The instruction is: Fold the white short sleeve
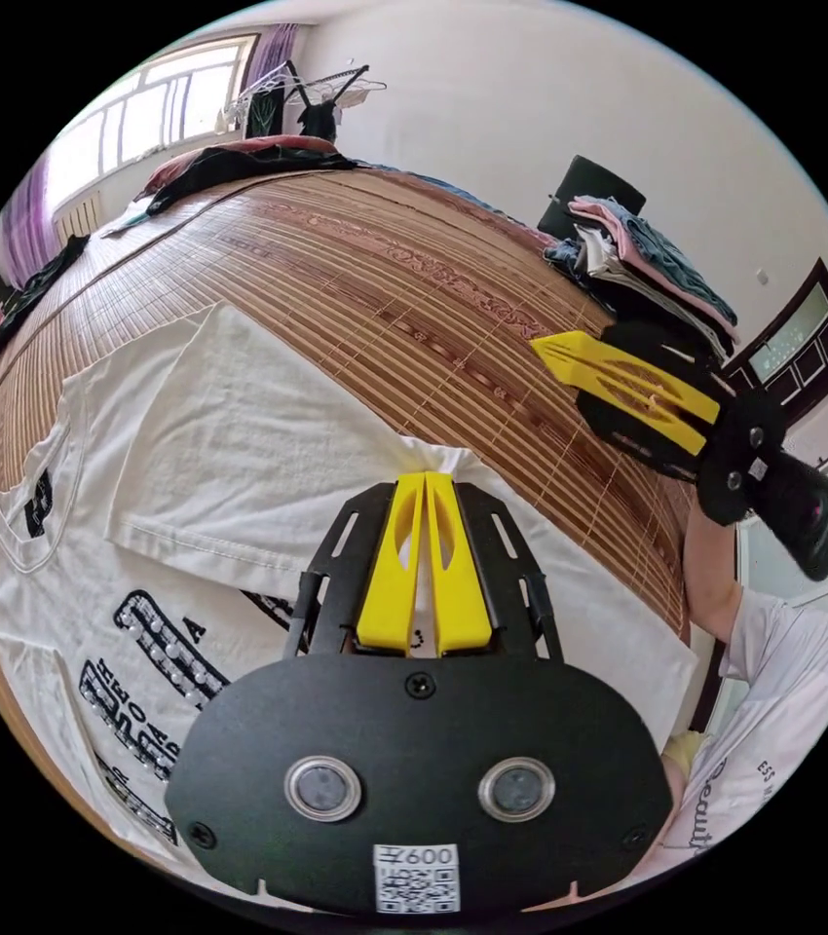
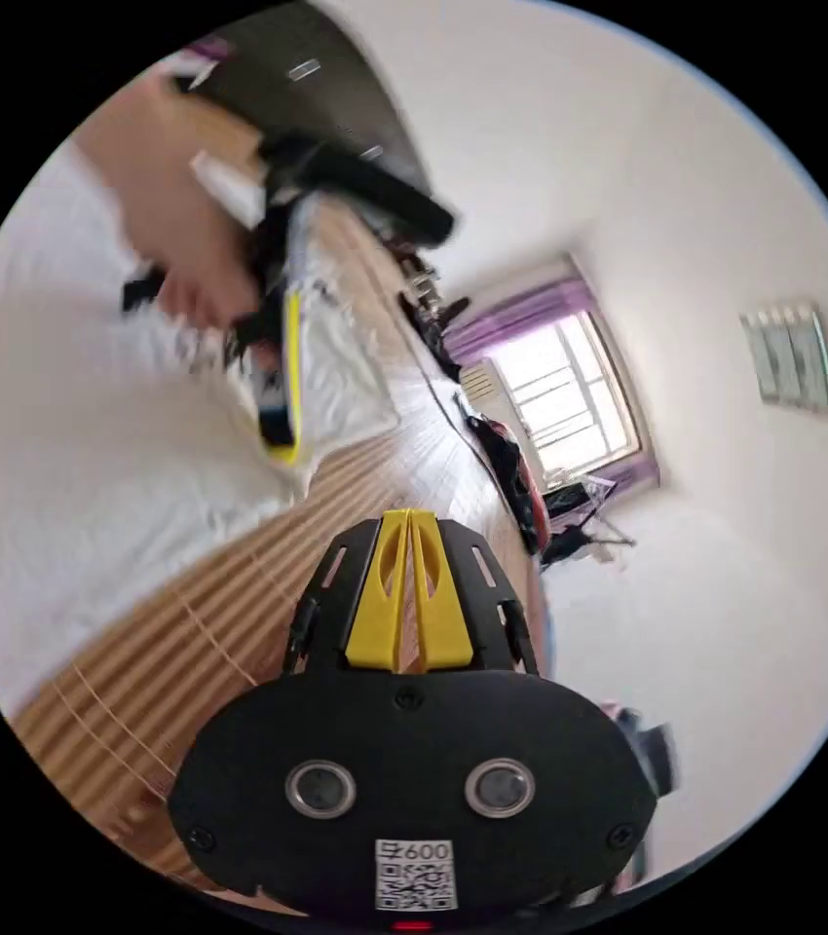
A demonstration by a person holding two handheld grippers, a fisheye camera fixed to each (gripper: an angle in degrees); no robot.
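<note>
A: Where is the white T-shirt (image 1: 239, 458) right now?

B: In the left gripper view it lies spread on the bamboo mat (image 1: 414, 282), covering the lower left and centre of the frame, printed side up. One side has been turned in, so a plain white panel lies across the print.

A: And the left gripper (image 1: 424, 482)?

B: Jaws pressed together on a pinch of the shirt's cloth at the centre of the frame. The fabric puckers right at the tips, on the edge beside the bare mat.

A: The right gripper (image 1: 555, 353)?

B: It hangs in the air at the right of that frame, above the mat and well apart from the shirt. Its jaws are together with nothing between them; the right gripper view shows the same.

A: So which one is nearer the work?

B: The left, clearly. The shirt's long axis runs from the collar at the left edge toward the hem at lower right. I judge the pinched edge would travel across that axis, toward lower left.
</note>
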